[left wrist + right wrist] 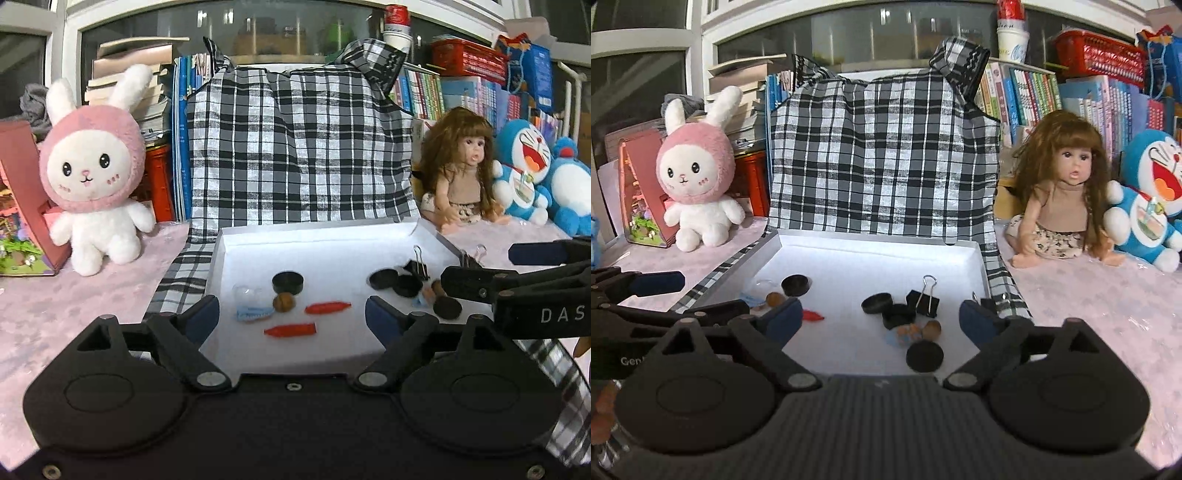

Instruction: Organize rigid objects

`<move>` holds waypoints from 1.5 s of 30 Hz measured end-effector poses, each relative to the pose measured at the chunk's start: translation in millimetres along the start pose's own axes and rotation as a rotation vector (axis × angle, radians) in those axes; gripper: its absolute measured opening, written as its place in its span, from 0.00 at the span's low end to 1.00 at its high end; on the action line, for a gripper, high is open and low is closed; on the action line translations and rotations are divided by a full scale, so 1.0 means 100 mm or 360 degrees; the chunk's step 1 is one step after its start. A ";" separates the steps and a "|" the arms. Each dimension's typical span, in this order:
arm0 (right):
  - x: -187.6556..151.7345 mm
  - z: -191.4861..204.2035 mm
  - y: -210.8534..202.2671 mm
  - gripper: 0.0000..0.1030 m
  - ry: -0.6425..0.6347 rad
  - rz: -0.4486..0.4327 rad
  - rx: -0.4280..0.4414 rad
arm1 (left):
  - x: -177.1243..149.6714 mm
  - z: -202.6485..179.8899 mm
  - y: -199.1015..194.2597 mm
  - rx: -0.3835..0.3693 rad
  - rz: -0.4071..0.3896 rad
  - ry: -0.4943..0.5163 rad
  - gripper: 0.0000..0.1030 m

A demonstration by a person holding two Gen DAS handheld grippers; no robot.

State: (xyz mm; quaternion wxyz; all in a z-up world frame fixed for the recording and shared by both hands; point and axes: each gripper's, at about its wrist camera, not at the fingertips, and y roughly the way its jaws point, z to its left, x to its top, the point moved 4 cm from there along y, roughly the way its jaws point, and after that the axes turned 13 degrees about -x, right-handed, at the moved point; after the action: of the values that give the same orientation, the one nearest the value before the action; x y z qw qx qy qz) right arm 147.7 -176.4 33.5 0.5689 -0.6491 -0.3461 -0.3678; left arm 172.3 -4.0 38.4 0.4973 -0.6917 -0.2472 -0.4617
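Left wrist view:
- The left tongs (291, 315) stand wide open with nothing between the blue pads, poised over the near edge of the shallow white cardboard tray (332, 236).
- Just ahead of the gap lie two red plastic carrot-shaped pieces (328, 307), one nearer, one further.
- Ahead and a little left sit a brown walnut-like ball (283, 303), a black round cap (288, 283), a blue plastic comb-like piece (254, 314) and a clear plastic cup (248, 295).
- Ahead and to the right cluster more black round discs (384, 279), a black binder clip (419, 266) and a dark brown disc (447, 307).
- The right tongs (476, 269) reach in from the right edge, open and empty, above that cluster.
- Far left of the tongs a pink-and-white plush rabbit (92, 173) sits on the pink-covered desk (55, 306); far right sits a long-haired doll (461, 170).

Right wrist view:
- The right tongs (881, 321) gape wide, holding nothing, over the tray's near part.
- Inside the gap and just ahead lie a black disc (924, 356), a small brown shell-like piece (932, 328), two black caps and the binder clip.
- The left tongs (676, 295) enter from the left, open, close to the walnut-like ball.
- Behind the tray hangs a black-and-white checked cloth (879, 155).
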 end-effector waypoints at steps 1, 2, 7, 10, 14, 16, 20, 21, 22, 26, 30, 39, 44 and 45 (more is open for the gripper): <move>-0.04 -0.01 -0.04 0.95 -0.0003 -0.0001 -0.0003 | -0.04 -0.02 -0.04 0.0005 0.0004 0.0008 0.84; -0.07 -0.02 -0.07 0.96 0.0000 0.0000 -0.0008 | -0.07 -0.04 -0.07 0.0005 0.0009 0.0013 0.84; -0.23 -0.09 -0.16 0.97 0.0037 0.0019 -0.0049 | -0.25 -0.12 -0.20 -0.0003 0.0030 -0.0002 0.85; -0.33 -0.12 -0.19 0.97 0.0042 0.0037 -0.0064 | -0.34 -0.11 -0.20 0.0007 0.0052 -0.0029 0.85; -0.45 -0.13 -0.21 0.98 0.0023 0.0057 -0.0081 | -0.45 -0.10 -0.19 0.0027 0.0075 -0.0058 0.85; -0.50 -0.14 -0.21 0.99 0.0022 0.0068 -0.0089 | -0.50 -0.08 -0.17 0.0034 0.0082 -0.0079 0.85; -0.58 -0.16 -0.19 0.99 0.0022 0.0087 -0.0107 | -0.58 -0.03 -0.12 0.0050 0.0107 -0.0121 0.85; -0.59 -0.16 -0.18 1.00 0.0017 0.0090 -0.0112 | -0.59 -0.01 -0.11 0.0054 0.0113 -0.0128 0.85; -0.61 -0.16 -0.17 1.00 0.0012 0.0093 -0.0116 | -0.61 0.00 -0.10 0.0060 0.0119 -0.0132 0.85; -0.66 -0.15 -0.14 1.00 0.0006 0.0111 -0.0120 | -0.66 0.04 -0.05 0.0088 0.0139 -0.0150 0.85; -0.69 -0.14 -0.12 1.00 -0.0001 0.0123 -0.0122 | -0.68 0.07 -0.02 0.0094 0.0149 -0.0161 0.85; -0.79 -0.10 0.05 1.00 -0.0050 0.0197 -0.0161 | -0.74 0.10 0.07 0.0120 0.0209 -0.0187 0.86; -0.86 -0.08 0.09 1.00 -0.0065 0.0225 -0.0167 | -0.76 0.13 0.07 0.0127 0.0214 -0.0212 0.92; -0.86 -0.08 0.10 1.00 -0.0064 0.0231 -0.0166 | -0.76 0.13 0.07 0.0130 0.0215 -0.0211 0.93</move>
State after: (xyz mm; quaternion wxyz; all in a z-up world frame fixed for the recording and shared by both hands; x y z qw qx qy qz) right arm 113.1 -188.2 -45.6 0.5524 -0.7085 -0.2898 -0.3301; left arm 148.5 14.1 -33.2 0.5376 -0.7150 -0.2510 -0.3698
